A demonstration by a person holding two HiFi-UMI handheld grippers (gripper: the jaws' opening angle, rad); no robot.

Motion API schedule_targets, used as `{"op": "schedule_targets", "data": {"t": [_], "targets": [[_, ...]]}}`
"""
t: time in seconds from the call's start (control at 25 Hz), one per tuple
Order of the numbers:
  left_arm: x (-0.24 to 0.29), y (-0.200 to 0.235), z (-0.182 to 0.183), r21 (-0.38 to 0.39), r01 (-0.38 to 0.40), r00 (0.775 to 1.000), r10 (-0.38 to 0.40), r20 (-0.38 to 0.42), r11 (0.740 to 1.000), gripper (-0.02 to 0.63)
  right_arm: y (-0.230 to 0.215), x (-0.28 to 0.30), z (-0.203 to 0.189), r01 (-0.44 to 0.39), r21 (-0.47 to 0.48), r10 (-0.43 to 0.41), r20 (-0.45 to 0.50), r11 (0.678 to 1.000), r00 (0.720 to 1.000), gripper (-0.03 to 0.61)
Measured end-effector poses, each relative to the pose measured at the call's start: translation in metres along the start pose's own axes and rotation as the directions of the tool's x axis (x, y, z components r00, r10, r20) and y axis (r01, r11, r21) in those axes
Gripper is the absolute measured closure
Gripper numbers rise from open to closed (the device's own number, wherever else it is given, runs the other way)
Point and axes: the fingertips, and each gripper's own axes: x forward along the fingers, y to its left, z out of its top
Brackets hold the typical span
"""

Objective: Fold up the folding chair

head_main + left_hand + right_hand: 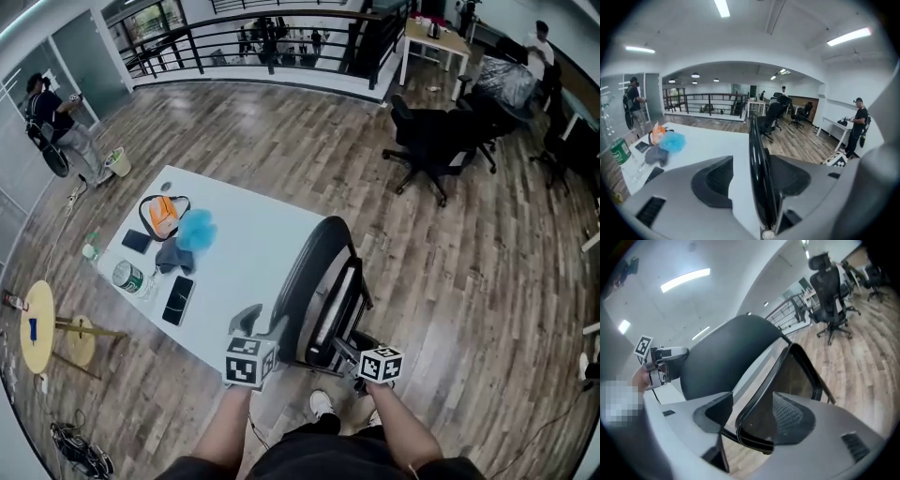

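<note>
The left hand-held gripper [261, 326] and right hand-held gripper [349, 351], both open, straddle the near frame of the folding chair [314, 281], gripping nothing.

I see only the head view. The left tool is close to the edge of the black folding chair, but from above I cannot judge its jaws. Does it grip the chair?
Observer: No. In the left gripper view the left tool is open. The thin black edge of the chair stands between the jaws, with a clear gap on one side.
Operator: And the right tool?
Observer: In the right gripper view the right tool has a corner of the tube frame between its jaws. A gap shows beside the tube, so this tool looks open too.
</note>
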Motion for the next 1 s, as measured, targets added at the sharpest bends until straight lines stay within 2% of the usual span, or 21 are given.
{"op": "schedule_targets", "data": {"t": [0.08, 0.16, 0.24, 0.32, 0.4, 0.44, 0.52, 0.6, 0.72, 0.8, 0.88, 1.0], "targets": [[-0.022, -0.001, 0.017, 0.02, -0.052, 0.993, 0.049, 0.107, 0.998, 0.368, 0.004, -0.033, 0.017, 0.066, -0.081, -0.059, 0.084, 0.994, 0.995, 0.324], [-0.042, -0.016, 0.035, 0.029, -0.051, 0.973, 0.044, 0.225, 0.998, 0.371, 0.014, -0.069, 0.034, 0.103, -0.155, -0.077, 0.169, 0.982, 0.983, 0.324], [-0.055, -0.046, 0.047, 0.035, -0.001, 0.946, -0.01, 0.324, 0.999, 0.399, 0.03, -0.109, 0.051, 0.129, -0.234, -0.067, 0.256, 0.964, 0.964, 0.325], [-0.062, -0.084, 0.053, 0.045, 0.075, 0.918, -0.086, 0.387, 0.996, 0.454, 0.048, -0.153, 0.067, 0.183, -0.325, -0.065, 0.342, 0.928, 0.937, 0.339], [-0.067, -0.129, 0.052, 0.058, 0.157, 0.897, -0.167, 0.409, 0.986, 0.526, 0.064, -0.199, 0.078, 0.261, -0.399, -0.076, 0.423, 0.879, 0.903, 0.381], [-0.069, -0.151, 0.049, 0.065, 0.189, 0.888, -0.199, 0.414, 0.98, 0.538, 0.071, -0.222, 0.082, 0.306, -0.423, -0.088, 0.461, 0.853, 0.883, 0.41], [-0.076, -0.194, 0.042, 0.08, 0.237, 0.87, -0.248, 0.427, 0.968, 0.599, 0.079, -0.269, 0.083, 0.4, -0.439, -0.127, 0.531, 0.804, 0.838, 0.493], [-0.086, -0.234, 0.032, 0.096, 0.289, 0.849, -0.301, 0.435, 0.952, 0.607, 0.085, -0.312, 0.08, 0.493, -0.435, -0.176, 0.59, 0.754, 0.788, 0.561], [-0.106, -0.291, 0.011, 0.132, 0.354, 0.828, -0.376, 0.417, 0.926, 0.607, 0.098, -0.374, 0.067, 0.596, -0.411, -0.235, 0.652, 0.69, 0.721, 0.563], [-0.124, -0.324, 0.0, 0.154, 0.378, 0.814, -0.407, 0.416, 0.913, 0.607, 0.104, -0.409, 0.055, 0.634, -0.391, -0.257, 0.679, 0.667, 0.688, 0.563], [-0.144, -0.353, -0.011, 0.167, 0.385, 0.803, -0.419, 0.425, 0.908, 0.607, 0.106, -0.44, 0.039, 0.657, -0.369, -0.275, 0.694, 0.658, 0.665, 0.563], [-0.174, -0.391, -0.034, 0.169, 0.374, 0.801, -0.41, 0.437, 0.912, 0.607, 0.111, -0.487, 0.012, 0.686, -0.343, -0.303, 0.708, 0.641, 0.638, 0.563]]}}
